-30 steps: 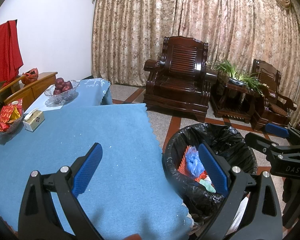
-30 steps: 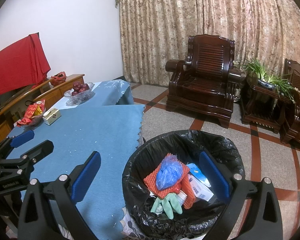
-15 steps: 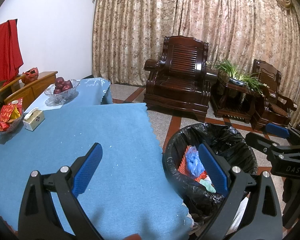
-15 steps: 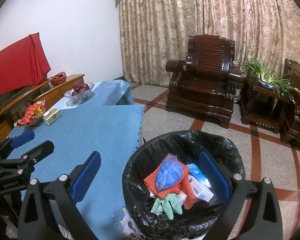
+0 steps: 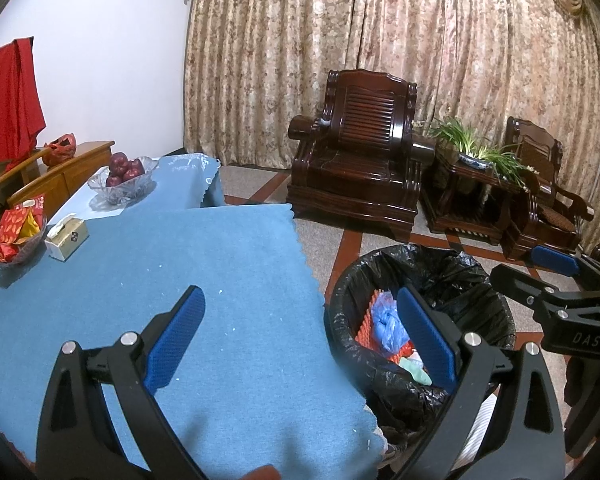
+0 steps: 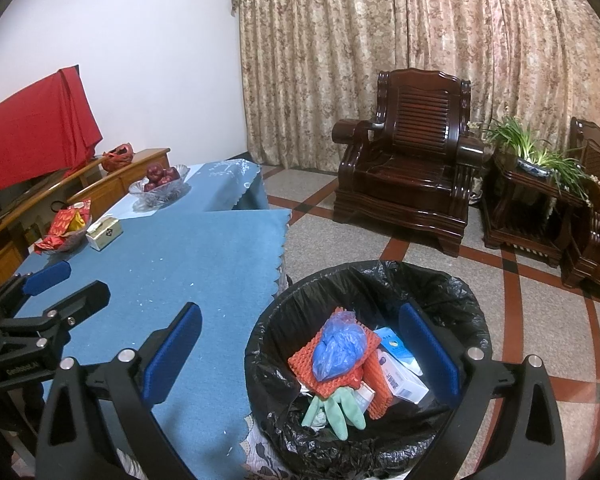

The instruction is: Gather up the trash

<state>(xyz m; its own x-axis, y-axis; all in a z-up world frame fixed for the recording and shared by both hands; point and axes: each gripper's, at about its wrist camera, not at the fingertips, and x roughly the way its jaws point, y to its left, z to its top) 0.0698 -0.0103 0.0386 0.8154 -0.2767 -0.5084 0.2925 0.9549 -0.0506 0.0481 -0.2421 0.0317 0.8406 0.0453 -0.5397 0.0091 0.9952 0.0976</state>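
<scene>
Nothing has shifted since the earlier frames. Both grippers, left gripper and right gripper, gape wide, empty. Trash bin, black-lined, holds blue bag, red netting, green glove, below right fingers, right of table.

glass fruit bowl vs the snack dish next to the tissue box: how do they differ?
Contents: the glass fruit bowl holds dark red round fruit; the snack dish holds red and yellow packets spilling over its rim.
Place: the fruit bowl sits on the far, paler blue cloth; the snack dish is nearer, on the darker blue tablecloth beside the tissue box.
Shared: both stand upright along the table's left side.
</scene>
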